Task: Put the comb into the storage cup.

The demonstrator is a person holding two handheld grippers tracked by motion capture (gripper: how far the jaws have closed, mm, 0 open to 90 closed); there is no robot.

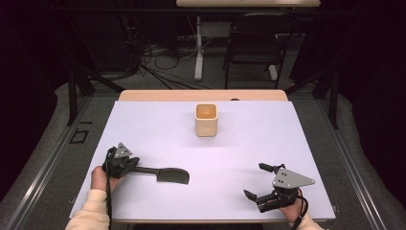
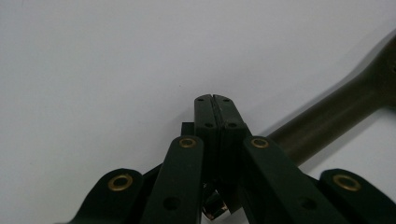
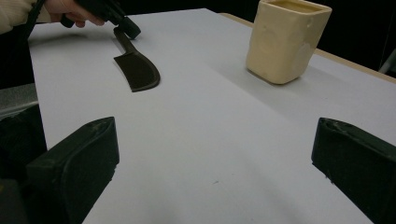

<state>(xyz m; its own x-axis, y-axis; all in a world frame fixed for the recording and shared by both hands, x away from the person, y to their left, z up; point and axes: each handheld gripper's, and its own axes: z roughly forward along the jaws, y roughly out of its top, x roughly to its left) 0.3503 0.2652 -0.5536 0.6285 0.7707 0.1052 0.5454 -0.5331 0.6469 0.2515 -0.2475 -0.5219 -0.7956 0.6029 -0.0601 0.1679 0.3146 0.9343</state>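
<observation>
A black spatula (image 1: pixel 171 176) lies flat on the white table cover (image 1: pixel 268 139) at the front left, blade to the right; its blade (image 3: pixel 137 72) also shows in the right gripper view. My left gripper (image 1: pixel 135 164) sits at the handle's left end, jaws pressed together (image 2: pixel 215 100) with nothing between the tips. The handle (image 2: pixel 327 116) runs off beside and under the right jaw; I cannot tell whether they touch. At the front right my right gripper (image 1: pixel 255 180) rests open (image 3: pixel 215 154), nothing between its fingers. A cream square cup (image 1: pixel 206 120) stands upright at the back centre.
The wooden table edge (image 1: pixel 201 95) shows behind the cover. Beyond it stand a black chair (image 1: pixel 253 38) and a white desk leg (image 1: pixel 198 52) among floor cables. Bare cover stretches between the cup (image 3: pixel 286 42) and both grippers.
</observation>
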